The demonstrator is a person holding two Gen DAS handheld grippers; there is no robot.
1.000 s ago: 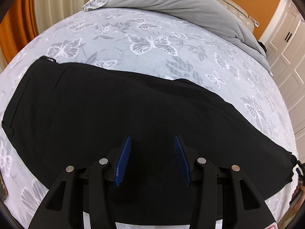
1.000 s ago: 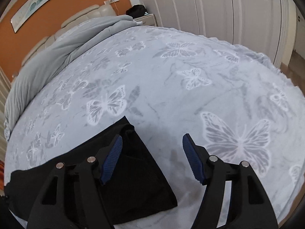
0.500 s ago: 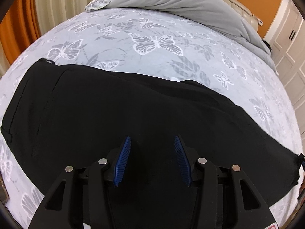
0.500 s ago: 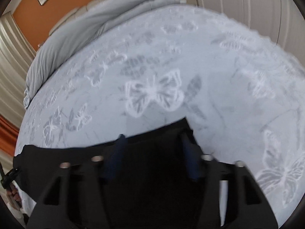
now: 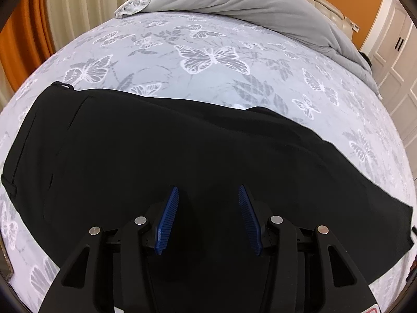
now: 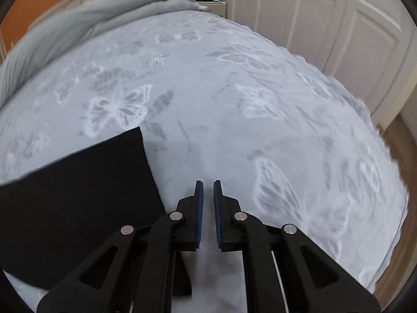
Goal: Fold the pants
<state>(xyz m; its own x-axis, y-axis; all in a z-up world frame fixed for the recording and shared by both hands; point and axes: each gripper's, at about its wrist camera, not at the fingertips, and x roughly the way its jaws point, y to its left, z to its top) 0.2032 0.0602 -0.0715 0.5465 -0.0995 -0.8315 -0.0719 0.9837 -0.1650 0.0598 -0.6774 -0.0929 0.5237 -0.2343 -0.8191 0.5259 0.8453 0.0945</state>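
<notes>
While the left gripper (image 5: 208, 216) hovers over the black pants (image 5: 161, 156) spread on the butterfly bedsheet (image 5: 208, 57), its fingers stand apart and hold nothing. From the right wrist, the right gripper (image 6: 208, 208) is closing on nothing beside the hem (image 6: 146, 161). The cloth looks soft and limp; take it at the hem.

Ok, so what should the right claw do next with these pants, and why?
Probably reopen and shift toward the pants' hem edge. The right claw is closing with nothing between its pads, over bare bedsheet beside the black pants, so it has gripped no cloth.
</notes>
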